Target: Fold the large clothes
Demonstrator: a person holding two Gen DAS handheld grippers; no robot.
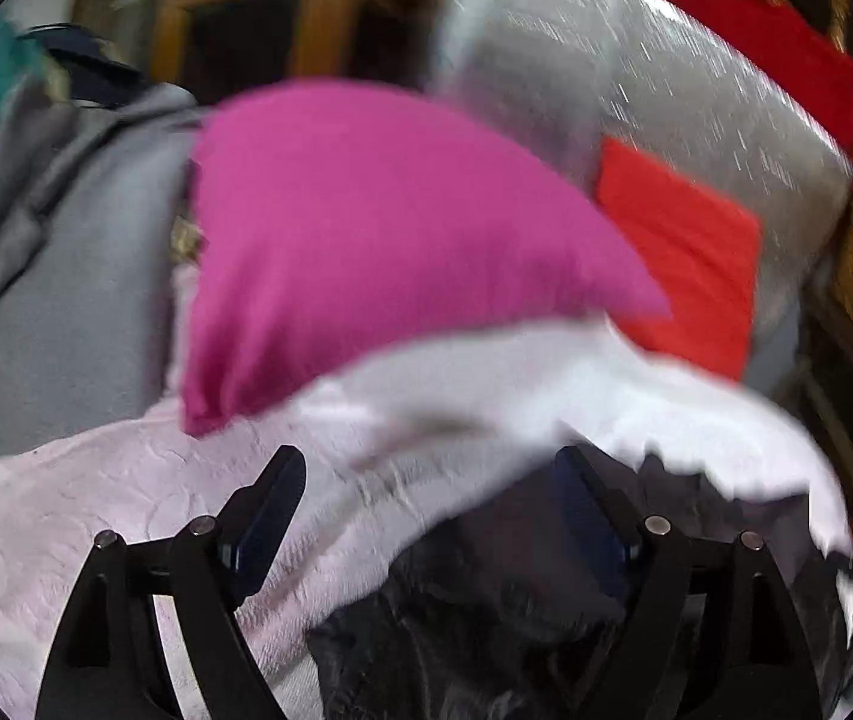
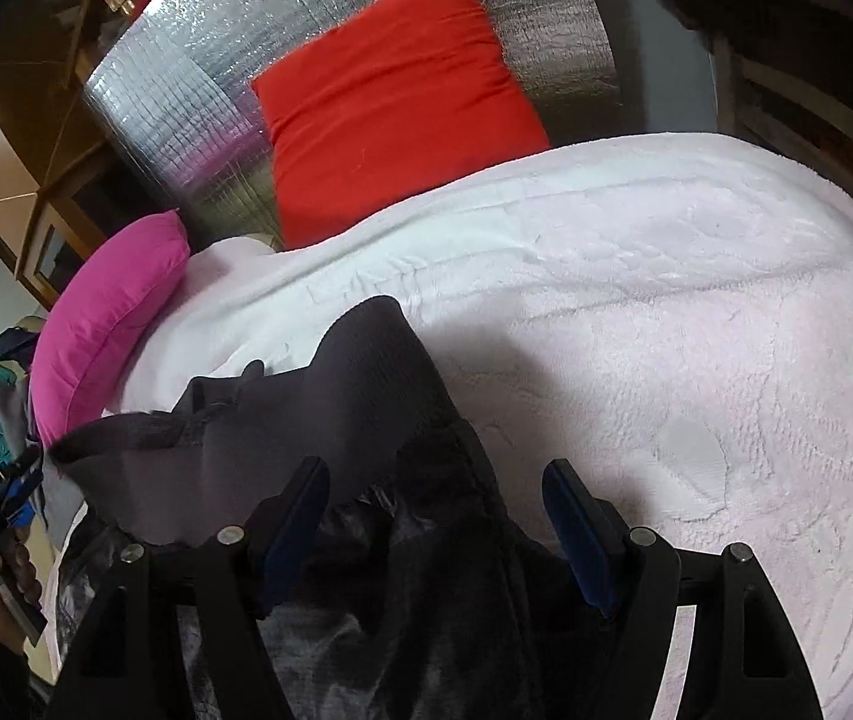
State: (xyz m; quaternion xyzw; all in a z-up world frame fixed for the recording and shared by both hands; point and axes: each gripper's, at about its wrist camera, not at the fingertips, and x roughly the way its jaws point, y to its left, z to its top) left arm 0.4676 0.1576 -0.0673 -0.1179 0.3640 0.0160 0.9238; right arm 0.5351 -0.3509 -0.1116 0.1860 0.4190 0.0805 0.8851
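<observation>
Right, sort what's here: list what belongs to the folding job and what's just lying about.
Job:
dark garment
white blanket, the folding surface
left tongs, open
right tongs, open over the garment

Lying about:
pink pillow
red pillow
grey cloth
silver sheet

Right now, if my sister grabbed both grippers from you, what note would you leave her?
Left gripper: open, holding nothing, above the fluffy white bedspread.
Right gripper: open, with the dark grey crumpled garment bunched between its fingers, not clamped.
The garment lies in a heap on the bedspread, near the bright pink pillow and the red cushion.
Done: nothing folded yet.
Left: spread the garment flat, then fold it.
</observation>
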